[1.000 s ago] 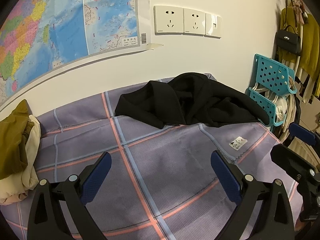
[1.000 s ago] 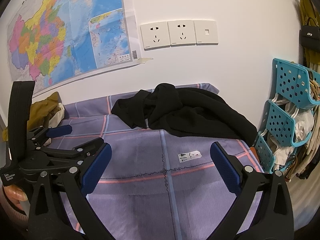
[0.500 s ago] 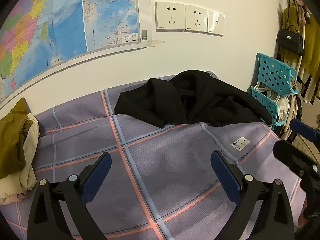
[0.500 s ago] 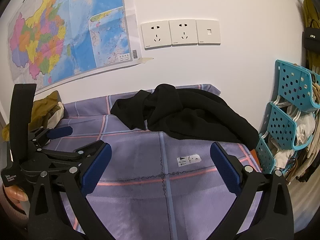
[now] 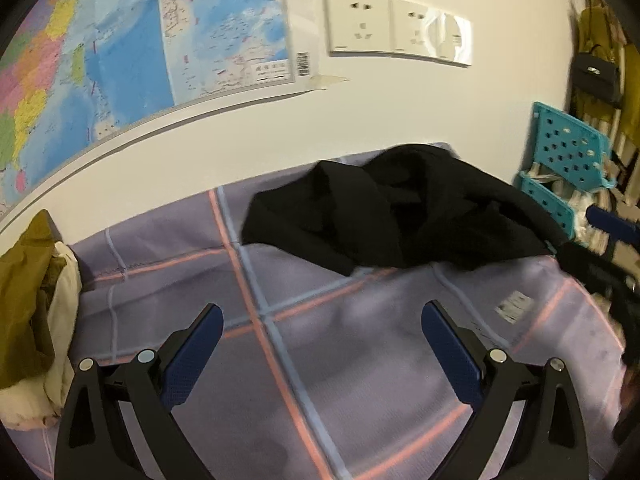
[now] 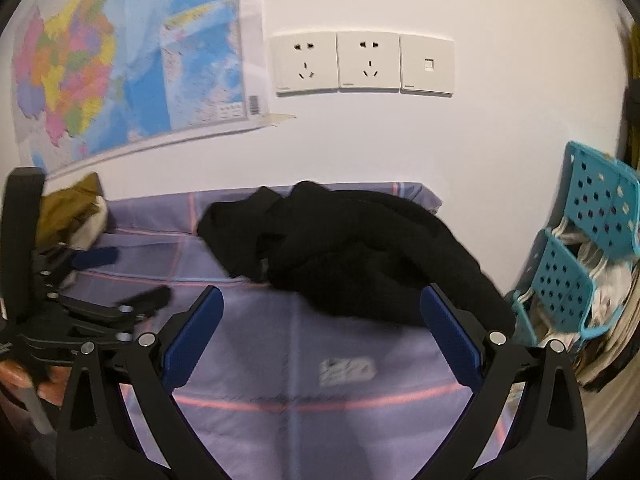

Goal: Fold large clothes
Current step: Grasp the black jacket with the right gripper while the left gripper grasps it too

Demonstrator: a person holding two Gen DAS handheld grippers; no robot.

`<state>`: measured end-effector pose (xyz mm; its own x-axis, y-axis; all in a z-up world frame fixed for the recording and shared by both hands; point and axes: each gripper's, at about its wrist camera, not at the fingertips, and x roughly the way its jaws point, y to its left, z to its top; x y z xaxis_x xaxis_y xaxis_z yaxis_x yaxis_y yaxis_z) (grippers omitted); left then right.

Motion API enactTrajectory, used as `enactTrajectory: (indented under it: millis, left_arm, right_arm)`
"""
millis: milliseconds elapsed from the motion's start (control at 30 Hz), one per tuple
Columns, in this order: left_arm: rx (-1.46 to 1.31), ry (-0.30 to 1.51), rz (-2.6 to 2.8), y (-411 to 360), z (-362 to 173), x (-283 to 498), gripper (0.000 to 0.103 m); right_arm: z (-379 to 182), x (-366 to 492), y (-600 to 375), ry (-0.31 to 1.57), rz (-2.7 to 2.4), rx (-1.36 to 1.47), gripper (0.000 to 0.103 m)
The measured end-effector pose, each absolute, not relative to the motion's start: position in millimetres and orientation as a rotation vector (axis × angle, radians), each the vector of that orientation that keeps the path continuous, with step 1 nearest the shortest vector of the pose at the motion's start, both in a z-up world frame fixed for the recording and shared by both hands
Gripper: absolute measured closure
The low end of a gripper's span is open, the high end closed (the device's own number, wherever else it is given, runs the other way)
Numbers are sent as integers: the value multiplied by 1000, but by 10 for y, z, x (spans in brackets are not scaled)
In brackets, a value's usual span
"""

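left gripper (image 5: 320,344) and right gripper (image 6: 320,328), both with jaws spread wide and empty. crumpled black garment (image 6: 352,252) lies ahead of both, on the plaid sheet (image 5: 360,360).

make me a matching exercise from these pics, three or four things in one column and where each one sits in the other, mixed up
Things:
1. black garment
2. olive and cream clothes pile
3. teal perforated rack
4. wall map

Places:
A. off the right edge of the bed
B. on the wall, left of the sockets
C. crumpled at the far side of the plaid bedsheet, near the wall
D. at the left end of the bed

Pairs: 1-C, 2-D, 3-A, 4-B
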<state>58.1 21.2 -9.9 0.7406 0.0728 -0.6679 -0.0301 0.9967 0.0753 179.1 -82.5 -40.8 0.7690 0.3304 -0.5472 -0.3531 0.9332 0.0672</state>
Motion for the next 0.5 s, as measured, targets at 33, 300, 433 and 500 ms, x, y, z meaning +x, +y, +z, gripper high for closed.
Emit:
enactTrajectory:
  millis: [33, 300, 433, 500]
  left_arm:
    - [64, 734, 65, 249, -108, 628, 7]
    - [57, 752, 154, 664, -181, 1046, 7]
    - [59, 762, 183, 821, -248, 1189, 7]
    - [59, 769, 191, 861, -287, 1222, 7]
  right_arm:
    - [-407, 1878, -828, 584, 358, -52, 6]
    - [-543, 2742, -639, 672, 421, -161, 6]
    - [-688, 3055, -400, 713, 540, -253, 6]
    - [-769, 3197, -294, 742, 597, -259, 6]
